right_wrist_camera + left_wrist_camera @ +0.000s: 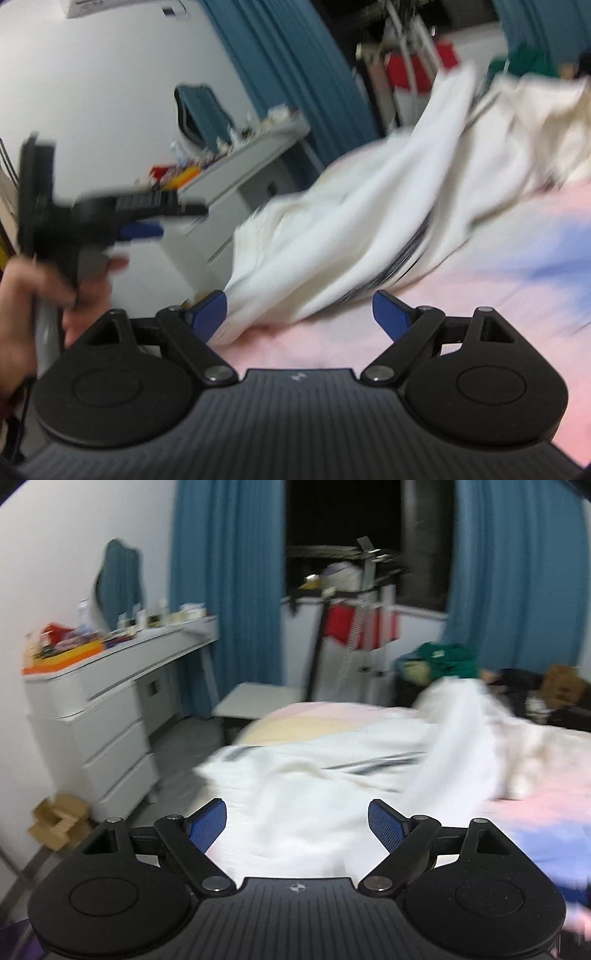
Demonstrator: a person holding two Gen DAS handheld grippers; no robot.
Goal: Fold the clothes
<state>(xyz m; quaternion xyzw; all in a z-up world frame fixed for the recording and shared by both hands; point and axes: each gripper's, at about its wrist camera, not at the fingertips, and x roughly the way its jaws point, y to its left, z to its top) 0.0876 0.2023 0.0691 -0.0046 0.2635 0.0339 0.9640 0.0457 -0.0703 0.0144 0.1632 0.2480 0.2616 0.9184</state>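
We see left gripper (pixel 297 821) with blue pads spread wide, nothing between them, above rumpled white garment with dark stripes (pixel 332 775). Right gripper (pixel 299 314) likewise spread, empty, garment edge (pixel 332 236) just beside its left pad. Garment lies bunched on pastel pink-and-blue bedsheet (pixel 480 288), near white dresser (pixel 110 716). Both views blurred.

Black ribbed gripper (pixel 297 823) body — blue pads (pixel 207 825), silver screws.
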